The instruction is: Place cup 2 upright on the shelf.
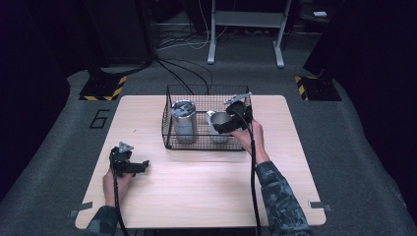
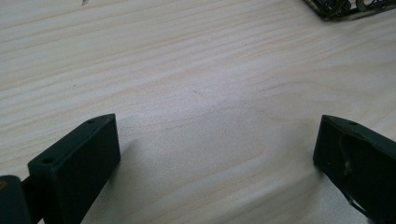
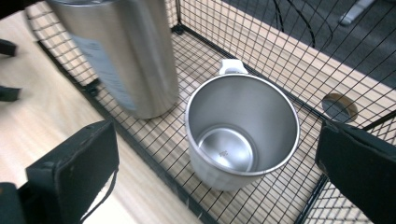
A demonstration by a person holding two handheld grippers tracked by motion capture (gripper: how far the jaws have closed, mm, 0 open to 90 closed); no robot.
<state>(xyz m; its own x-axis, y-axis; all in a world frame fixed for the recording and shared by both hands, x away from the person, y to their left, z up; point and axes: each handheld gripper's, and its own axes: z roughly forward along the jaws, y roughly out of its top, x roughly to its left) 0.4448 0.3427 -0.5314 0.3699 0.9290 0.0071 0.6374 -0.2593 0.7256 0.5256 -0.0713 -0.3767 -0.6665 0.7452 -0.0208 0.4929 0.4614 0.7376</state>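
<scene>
The right gripper [image 1: 231, 117] is held with jaws spread wide above the steel mug [image 3: 242, 130], nothing grasped. The mug is found upright inside the wire basket [image 1: 169, 132], just beside the tall steel tumbler [image 1: 184, 120], also within it. The left gripper [image 1: 129, 164] is held released, well apart from the basket, over bare table [image 2: 196, 93]. Both vessels are judged placed; or, if removal is intended, the mug is not yet gripped.

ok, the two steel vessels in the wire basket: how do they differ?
The tumbler is tall and narrow; the mug is shorter and wider. The tumbler carries a lid on top, as the high view shows; the mug is open and empty. The mug has a small handle; none shows on the tumbler. The right tongs stand open over the mug, not the tumbler. Both are brushed metal, upright in the basket.
</scene>
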